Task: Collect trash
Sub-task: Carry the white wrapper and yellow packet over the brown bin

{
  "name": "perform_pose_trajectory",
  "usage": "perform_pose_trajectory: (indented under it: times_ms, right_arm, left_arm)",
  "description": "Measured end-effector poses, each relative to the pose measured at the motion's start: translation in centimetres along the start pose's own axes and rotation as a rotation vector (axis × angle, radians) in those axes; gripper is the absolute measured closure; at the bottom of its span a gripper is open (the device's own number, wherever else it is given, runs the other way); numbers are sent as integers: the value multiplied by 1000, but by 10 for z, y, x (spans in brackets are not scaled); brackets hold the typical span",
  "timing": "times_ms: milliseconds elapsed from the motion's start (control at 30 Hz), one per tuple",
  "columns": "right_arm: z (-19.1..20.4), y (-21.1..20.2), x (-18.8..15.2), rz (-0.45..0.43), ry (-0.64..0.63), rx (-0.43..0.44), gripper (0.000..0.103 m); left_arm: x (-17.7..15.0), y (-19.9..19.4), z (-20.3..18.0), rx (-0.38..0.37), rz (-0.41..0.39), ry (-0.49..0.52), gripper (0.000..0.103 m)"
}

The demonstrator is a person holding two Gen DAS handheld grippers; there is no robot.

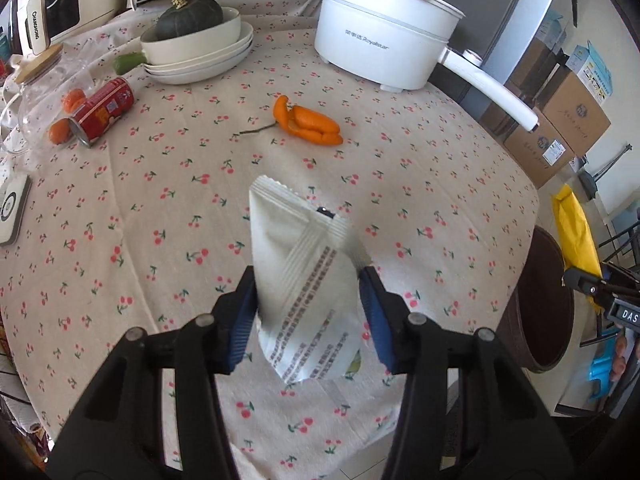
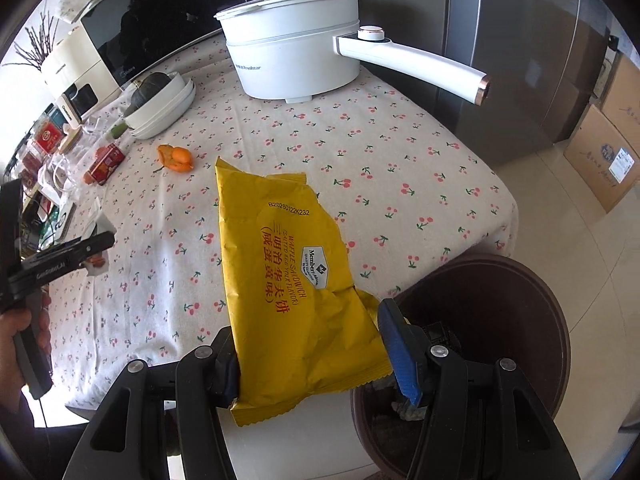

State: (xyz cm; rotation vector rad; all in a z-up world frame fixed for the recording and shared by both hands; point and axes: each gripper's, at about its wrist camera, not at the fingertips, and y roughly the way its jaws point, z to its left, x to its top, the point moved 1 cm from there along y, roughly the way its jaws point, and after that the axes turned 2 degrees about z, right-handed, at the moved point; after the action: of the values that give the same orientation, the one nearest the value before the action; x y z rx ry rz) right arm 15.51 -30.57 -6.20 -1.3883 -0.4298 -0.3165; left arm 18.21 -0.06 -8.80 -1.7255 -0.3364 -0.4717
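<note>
A white snack wrapper [image 1: 296,264] hangs above the cherry-print tablecloth [image 1: 160,200], pinched between the blue pads of my left gripper [image 1: 308,280], which is shut on it. My right gripper [image 2: 306,320] is shut on a yellow waffle-sandwich wrapper [image 2: 280,248], held over the table's near edge beside a brown round bin [image 2: 552,312]. The bin [image 1: 544,300] also shows off the table's right edge in the left wrist view. An orange peel [image 1: 308,122] lies mid-table and a red can [image 1: 105,111] lies on its side at the left.
A white electric pot [image 1: 380,48] with a long handle [image 2: 420,62] stands at the back. Stacked white bowls [image 1: 200,56] hold a dark squash. A glass jar [image 1: 44,92] and clutter crowd the left edge. Cardboard boxes [image 1: 560,128] sit on the floor. A hand [image 2: 16,344] holds the left gripper's handle.
</note>
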Motion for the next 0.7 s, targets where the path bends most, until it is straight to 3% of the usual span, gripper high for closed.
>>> perform_pose_trajectory:
  times_ms: [267, 700]
  right_arm:
    - [-24, -19, -36, 9, 47, 12, 43]
    - [-100, -19, -67, 40, 160, -54, 42]
  left_arm:
    - [-28, -9, -44, -36, -3, 65, 51]
    - [-31, 22, -151, -182, 39, 174, 51]
